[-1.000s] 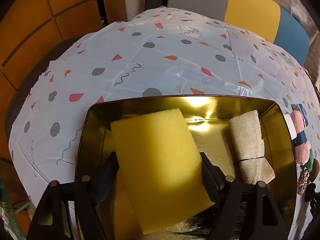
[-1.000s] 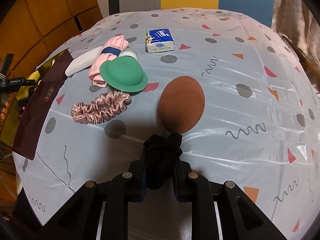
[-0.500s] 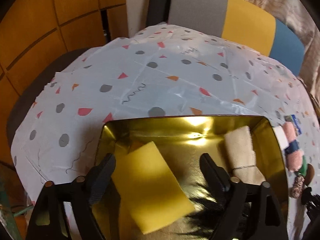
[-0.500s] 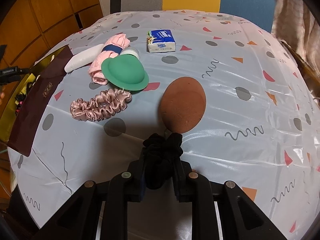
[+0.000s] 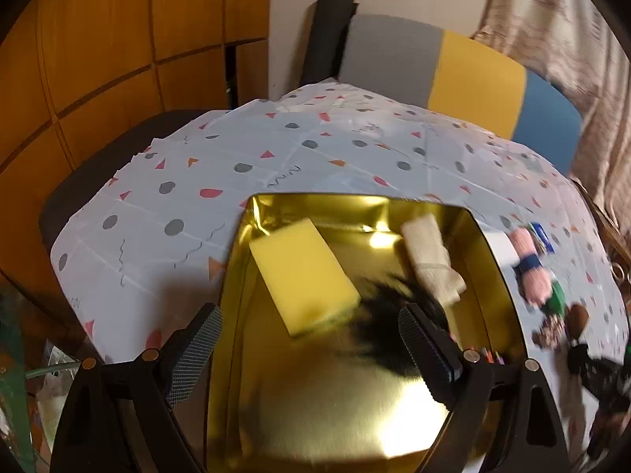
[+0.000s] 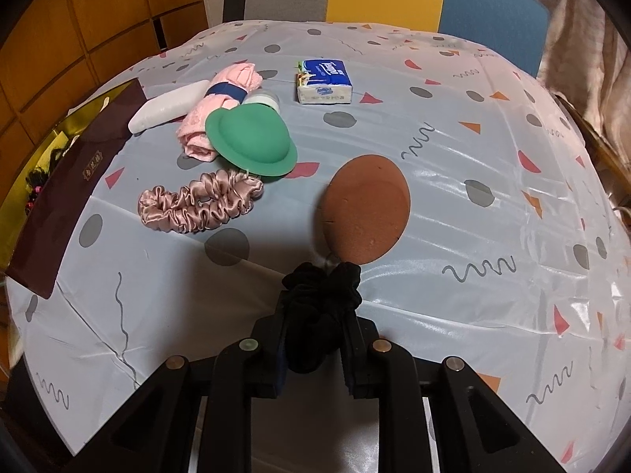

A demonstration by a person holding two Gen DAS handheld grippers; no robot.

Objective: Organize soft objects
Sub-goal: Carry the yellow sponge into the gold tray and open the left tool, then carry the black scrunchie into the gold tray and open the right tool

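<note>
Lifting away from the gold box (image 5: 497,276), the left gripper (image 5: 311,343) has just spread its jaws wide and let go: the yellow sponge (image 5: 303,272) it clasped a second ago now lies inside, left of the rolled beige cloth (image 5: 432,264). One more soft thing looks sorted. Only the right wrist view shows the right gripper (image 6: 313,339) clenched on a black scrunchie (image 6: 321,307), with the pink satin scrunchie (image 6: 197,205) and green silicone hat (image 6: 250,140) waiting right of the box.
</note>
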